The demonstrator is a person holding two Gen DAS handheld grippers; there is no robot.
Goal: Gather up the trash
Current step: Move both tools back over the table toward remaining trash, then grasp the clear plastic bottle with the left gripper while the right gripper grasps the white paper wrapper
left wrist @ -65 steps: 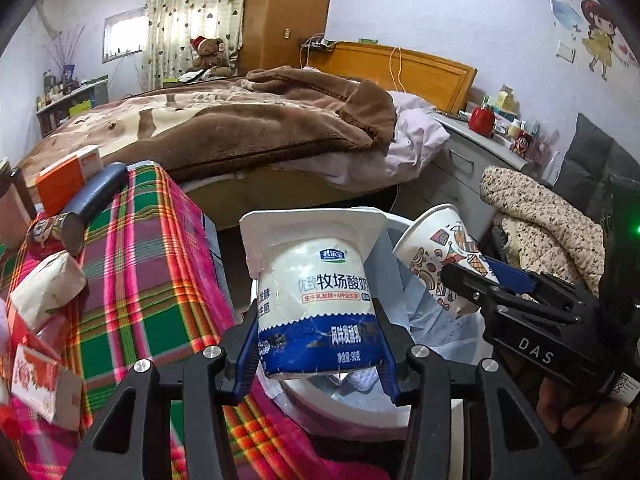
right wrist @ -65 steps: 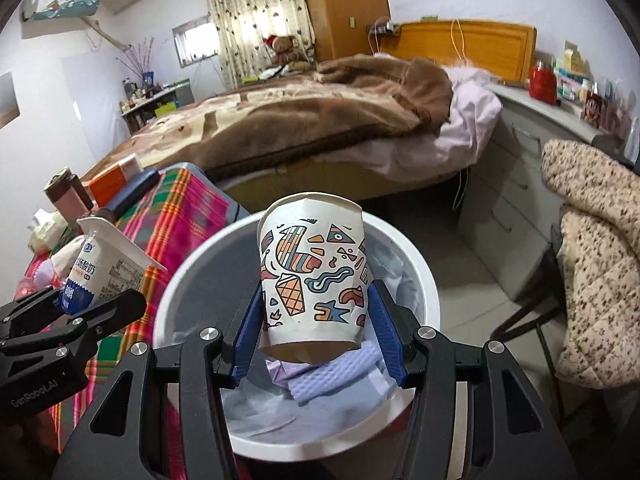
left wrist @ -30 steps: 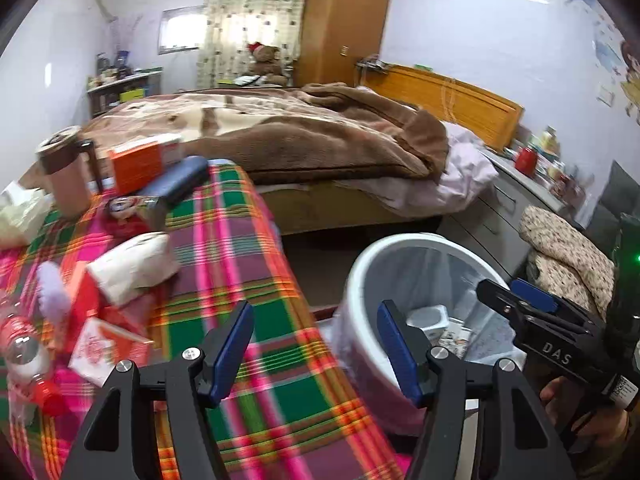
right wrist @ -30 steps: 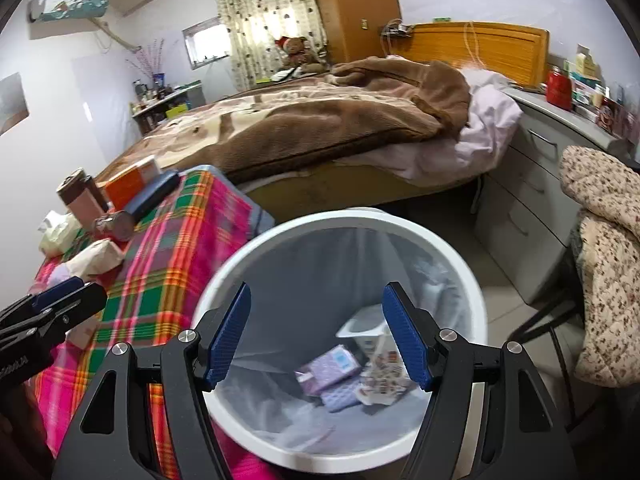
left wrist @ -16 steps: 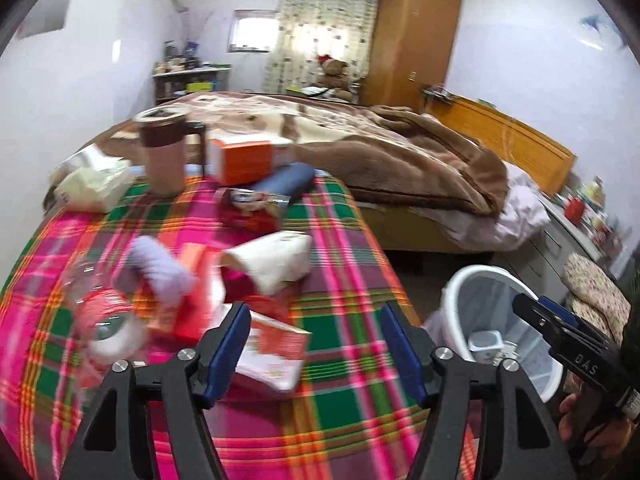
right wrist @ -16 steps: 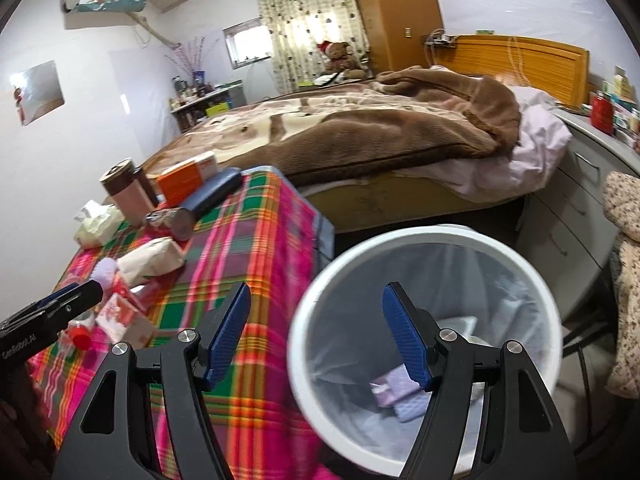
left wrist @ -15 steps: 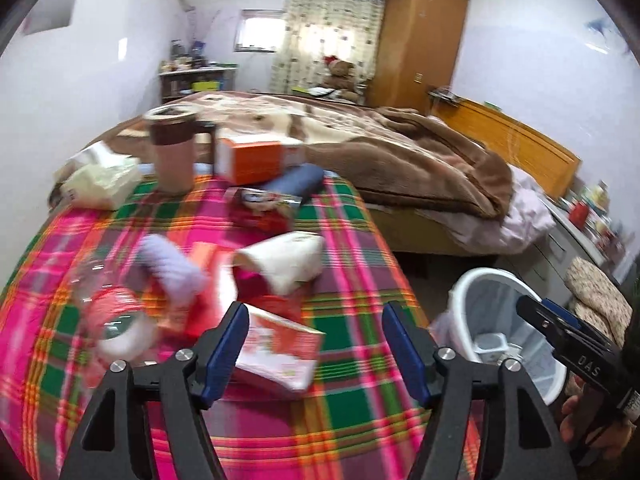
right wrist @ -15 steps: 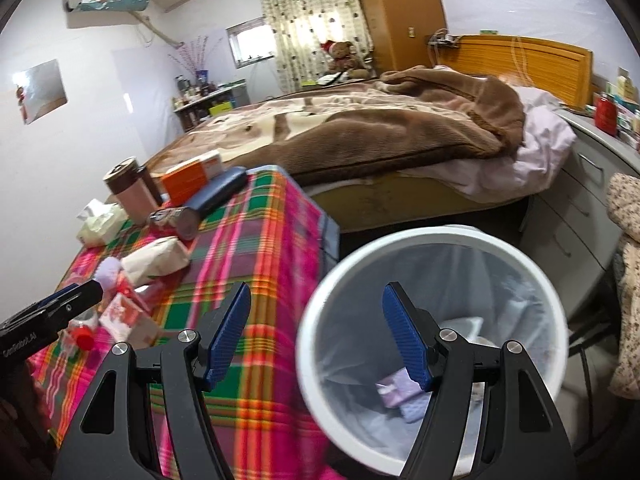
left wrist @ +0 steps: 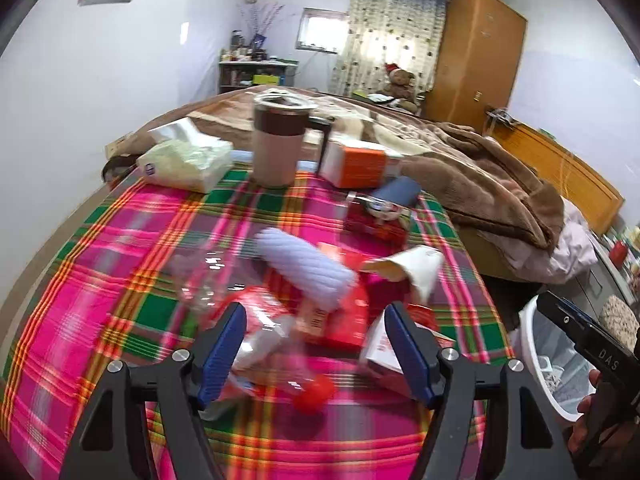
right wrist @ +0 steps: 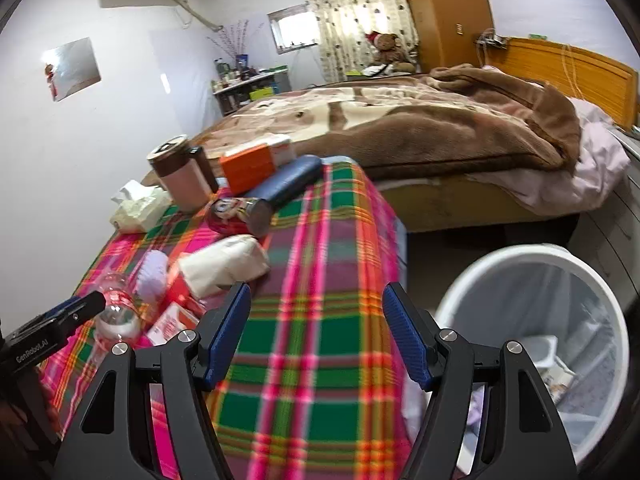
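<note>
Both grippers moved from bin (right wrist: pixel 532 264) to table litter, left gripper (left wrist: pixel 314 344) just widened, empty

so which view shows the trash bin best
The right wrist view: the white trash bin shows its whole rim, its liner and the trash inside. The left wrist view catches only a slice of it at the right edge, behind the right tongs.

Left wrist view close over plaid table (left wrist: pixel 120 264), right wrist view beside bin (right wrist: pixel 532 256) (both share table, bed (right wrist: pixel 400 128))
</note>
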